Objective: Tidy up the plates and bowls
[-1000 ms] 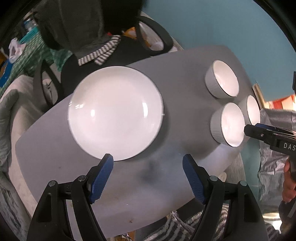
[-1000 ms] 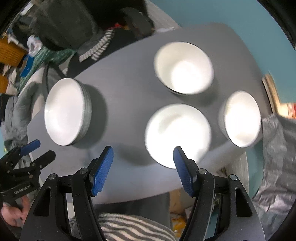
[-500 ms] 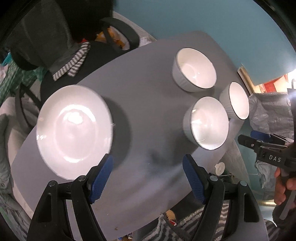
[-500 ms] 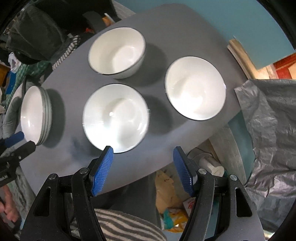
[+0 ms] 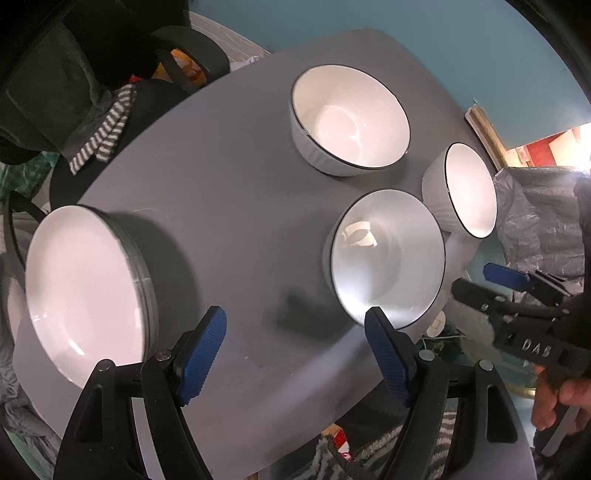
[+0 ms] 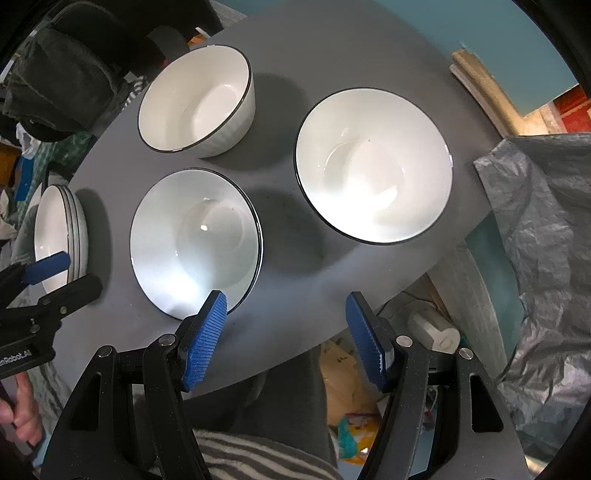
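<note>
A stack of white plates (image 5: 85, 280) sits at the left end of the grey table (image 5: 229, 192); it also shows in the right wrist view (image 6: 59, 236). Three white bowls with dark rims stand at the right end: a far bowl (image 5: 351, 118) (image 6: 195, 99), a near bowl (image 5: 388, 254) (image 6: 195, 240) and a right bowl (image 5: 469, 188) (image 6: 373, 166). My left gripper (image 5: 295, 354) is open and empty above the table's front edge, between plates and near bowl. My right gripper (image 6: 284, 339) is open and empty, its left finger over the near bowl's rim.
A dark chair with clothes (image 5: 92, 81) stands behind the table. Crumpled grey plastic sheeting (image 6: 535, 240) lies to the right of the table. A teal wall (image 5: 406, 26) is behind. Clutter lies on the floor below the table edge (image 6: 351, 406).
Both grippers have swung right and moved closer to the table. The bowls now fill more of both views and the plates have shifted to the left edge. Nothing was grasped.
</note>
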Motion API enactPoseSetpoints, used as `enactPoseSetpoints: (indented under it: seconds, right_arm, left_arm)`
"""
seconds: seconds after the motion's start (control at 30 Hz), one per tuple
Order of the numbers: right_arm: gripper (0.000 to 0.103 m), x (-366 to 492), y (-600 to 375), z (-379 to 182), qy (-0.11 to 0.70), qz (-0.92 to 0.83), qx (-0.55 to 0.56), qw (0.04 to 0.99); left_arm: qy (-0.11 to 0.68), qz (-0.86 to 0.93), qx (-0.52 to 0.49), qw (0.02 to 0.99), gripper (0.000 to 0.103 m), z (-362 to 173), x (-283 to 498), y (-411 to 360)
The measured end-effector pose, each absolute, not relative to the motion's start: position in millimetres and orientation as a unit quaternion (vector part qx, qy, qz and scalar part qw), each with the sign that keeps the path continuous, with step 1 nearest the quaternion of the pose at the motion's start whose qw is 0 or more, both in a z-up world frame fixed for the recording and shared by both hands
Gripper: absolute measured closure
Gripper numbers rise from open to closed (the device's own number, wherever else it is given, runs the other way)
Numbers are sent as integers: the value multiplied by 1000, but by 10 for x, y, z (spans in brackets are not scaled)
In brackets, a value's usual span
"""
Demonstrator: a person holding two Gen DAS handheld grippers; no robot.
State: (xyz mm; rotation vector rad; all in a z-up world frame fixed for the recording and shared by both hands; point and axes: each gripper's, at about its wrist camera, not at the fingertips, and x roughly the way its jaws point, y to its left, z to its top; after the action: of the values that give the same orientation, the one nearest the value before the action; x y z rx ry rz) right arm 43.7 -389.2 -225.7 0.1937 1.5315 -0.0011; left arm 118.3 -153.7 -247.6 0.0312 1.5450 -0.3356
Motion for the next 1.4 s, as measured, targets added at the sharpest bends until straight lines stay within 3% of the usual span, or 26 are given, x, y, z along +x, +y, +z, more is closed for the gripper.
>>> enactPoseSetpoints:
  seconds: [0.53, 0.7, 0.77, 0.83, 1.07, 1.13, 1.4]
  right_arm:
    - [37, 659, -3905, -2529, 705, 47, 89, 702]
    - [49, 710, -3918, -2622, 712, 56, 84, 695]
    - [59, 755, -3915, -2670, 714, 61, 83, 692]
    - [61, 782, -3907, -2696, 715, 62, 78, 692]
    - [66, 846, -3886, -2751, 719, 65, 70, 688]
    - [71, 852, -3886, -2766, 721, 67, 71, 686]
    - [87, 869, -3789, -2777, 729, 75, 62, 677]
  left_arm:
    - [719, -123, -7, 684, 24, -2827, 1335, -1693]
    - [720, -113, -6, 685, 24, -2908, 1383, -1697]
    - [718, -112, -5, 687, 24, -2923, 1406, -1714]
    - [719, -114, -1, 686, 25, -2943, 1428, -1745]
    - [732, -112, -1, 672, 45, -3048, 1484, -1756]
    - [738, -118, -5, 664, 59, -3092, 1498, -1746]
    - [744, -129, -6, 655, 75, -3179, 1506, -1771]
